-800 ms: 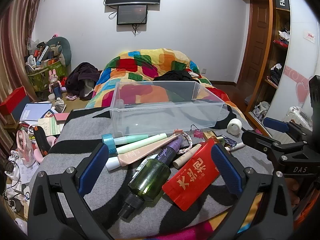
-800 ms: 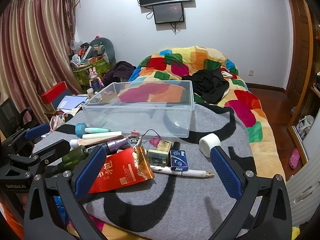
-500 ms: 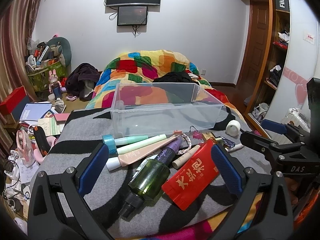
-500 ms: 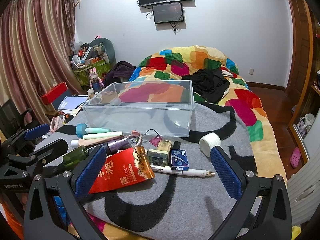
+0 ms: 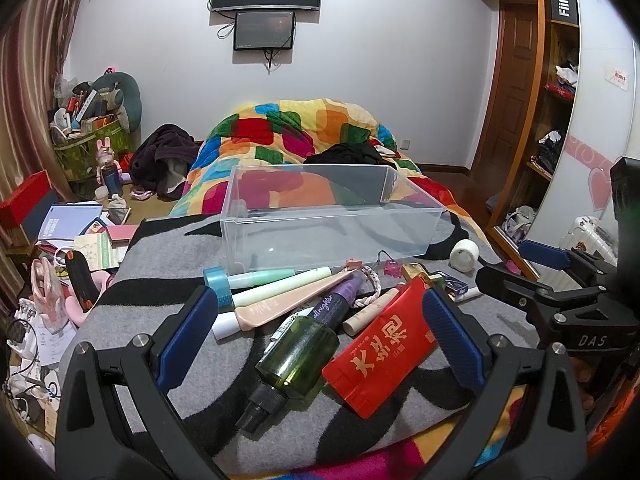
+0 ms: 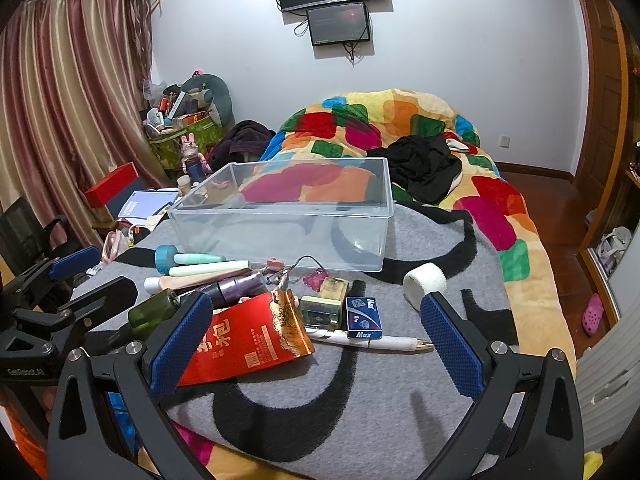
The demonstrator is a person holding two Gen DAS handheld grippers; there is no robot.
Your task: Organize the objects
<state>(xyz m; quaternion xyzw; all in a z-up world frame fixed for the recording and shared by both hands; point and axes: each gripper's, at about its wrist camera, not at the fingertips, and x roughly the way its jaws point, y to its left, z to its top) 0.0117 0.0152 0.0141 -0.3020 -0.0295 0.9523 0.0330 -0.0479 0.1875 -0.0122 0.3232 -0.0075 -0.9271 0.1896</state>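
An empty clear plastic bin (image 5: 332, 220) (image 6: 280, 220) stands on the grey and black blanket. In front of it lies a pile of small items: a green bottle (image 5: 296, 352), a red packet (image 5: 380, 344) (image 6: 248, 340), a purple tube (image 5: 340, 296), pale tubes (image 5: 280, 280), a blue Max box (image 6: 363, 317), a white pen (image 6: 380, 342) and a white tape roll (image 6: 425, 283). My left gripper (image 5: 320, 320) is open and empty above the bottle and packet. My right gripper (image 6: 316, 332) is open and empty above the packet, box and pen.
A colourful quilt (image 5: 304, 140) with black clothes (image 6: 424, 164) lies behind the bin. Books and clutter (image 5: 76, 232) crowd the floor at left. A wooden shelf unit (image 5: 552, 92) stands at right. The blanket's front edge is just below both grippers.
Both grippers have crept slightly; the objects stay where they were.
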